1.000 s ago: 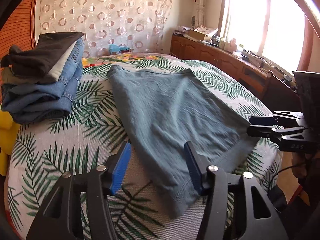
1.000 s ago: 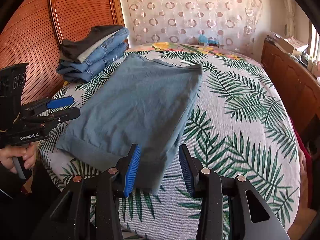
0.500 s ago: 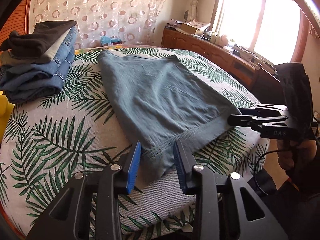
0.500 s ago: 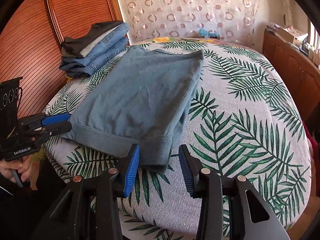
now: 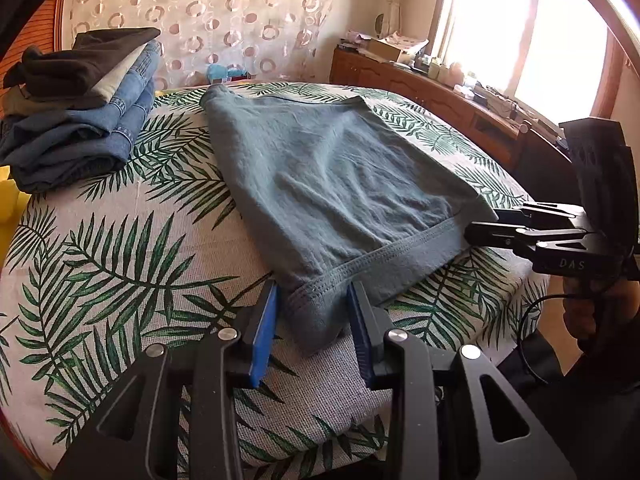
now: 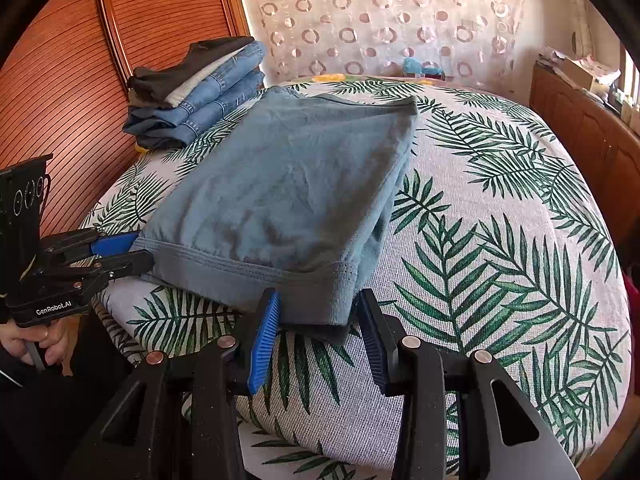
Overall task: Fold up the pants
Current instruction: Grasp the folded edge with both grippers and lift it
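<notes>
Grey-blue pants (image 5: 336,188) lie folded flat on the palm-leaf bed cover (image 5: 120,256), hem end toward me. My left gripper (image 5: 314,312) is open, its blue pads on either side of the near left hem corner, without clamping it. My right gripper (image 6: 318,320) is open around the near right hem corner of the pants (image 6: 288,200). Each gripper also shows in the other view: the right one (image 5: 492,228) at the hem's right corner, the left one (image 6: 132,252) at the left corner.
A stack of folded jeans and dark clothes (image 5: 80,104) sits at the far left of the bed, also seen in the right wrist view (image 6: 192,92). A wooden headboard (image 6: 80,80) stands on the left. A low wooden cabinet (image 5: 440,100) runs under the window on the right.
Both grippers have moved forward and down to the pants' hem. Their jaws now straddle the two near corners. The pants have not moved.
</notes>
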Available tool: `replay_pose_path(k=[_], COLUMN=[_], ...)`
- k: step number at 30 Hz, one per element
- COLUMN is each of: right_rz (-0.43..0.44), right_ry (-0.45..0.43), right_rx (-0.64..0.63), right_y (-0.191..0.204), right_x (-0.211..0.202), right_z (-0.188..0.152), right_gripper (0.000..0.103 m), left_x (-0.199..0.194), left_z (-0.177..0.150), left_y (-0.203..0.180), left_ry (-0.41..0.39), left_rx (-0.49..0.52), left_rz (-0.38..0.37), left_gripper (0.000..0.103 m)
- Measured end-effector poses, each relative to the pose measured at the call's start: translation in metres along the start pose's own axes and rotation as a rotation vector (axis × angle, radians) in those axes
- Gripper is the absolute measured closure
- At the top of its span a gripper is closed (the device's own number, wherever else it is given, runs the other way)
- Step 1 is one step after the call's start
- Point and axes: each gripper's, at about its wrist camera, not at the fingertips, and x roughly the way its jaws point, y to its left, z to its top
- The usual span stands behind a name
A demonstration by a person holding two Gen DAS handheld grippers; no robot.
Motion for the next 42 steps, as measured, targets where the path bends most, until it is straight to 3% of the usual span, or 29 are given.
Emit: replay_pose_path(k=[3,5,8,15,30,42], right_rz=[-0.005,0.000,0.041,0.063,0.113,0.091], right_ry=[-0.002,-0.004,-0.021,-0.054,-0.166,-0.192], right_rx=[-0.006,-0.001,0.013,0.015,-0.011,-0.030], right_y=[0.002,0.002,-0.002,-0.003,0.003,-0.002], right_x=[0.001,0.000,-0.005,-0.013,-0.066,-0.061], right_z=[0.000,0.000,0.001,0.002,0.012,0.024], right_gripper=[0.065,0.083,0.090,0.092,0.093,0.093], left_x=[-0.001,-0.003,-0.006,-0.023,-0.079,-0.052], left_z=[-0.003,-0.003,0.001,0.013,0.035,0.062], left_y=[0.001,0.002,0.007,0.003,-0.004,0.005], left_ry=[-0.005,-0.010,-0.008,-0.054,-0.190,-0.208], left_rx=[0.015,0.024,0.000,0.019,0.038,0.040], left_rz=[-0.020,-0.021,-0.051,-0.067,-0.097,-0.060], left_gripper=[0.074,0.078,0.084,0.089,0.090,0.090])
